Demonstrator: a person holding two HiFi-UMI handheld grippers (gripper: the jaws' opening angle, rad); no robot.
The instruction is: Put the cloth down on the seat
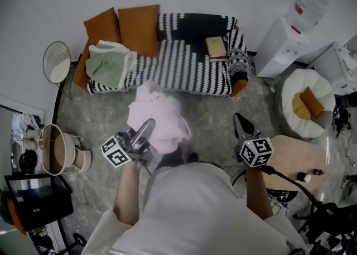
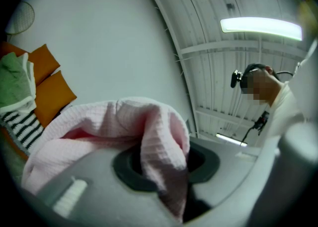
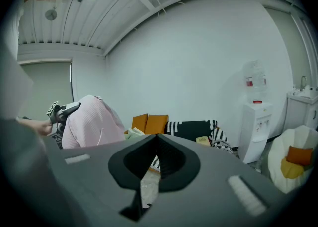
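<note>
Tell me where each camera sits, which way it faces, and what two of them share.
Head view: on the person's head, looking steeply down at pink cloth, striped sofa and floor; torso, forearms, left gripper and right gripper show.
Left gripper view: on the left gripper, tilted up at wall and ceiling; jaws shut on the cloth; sleeve at right.
Right gripper view: on the right gripper, roughly level toward the sofa; jaws together, empty.
Shared: all three show the cloth and orange cushions.

left gripper (image 1: 146, 130) tips: buried in the pink cloth (image 1: 156, 117), head view can't see them
sofa (image 1: 189, 67) front edge: partly behind that cloth
book (image 1: 215, 47) cover: print way too small to read
bottle (image 1: 304, 177) label: same, just tiny
</note>
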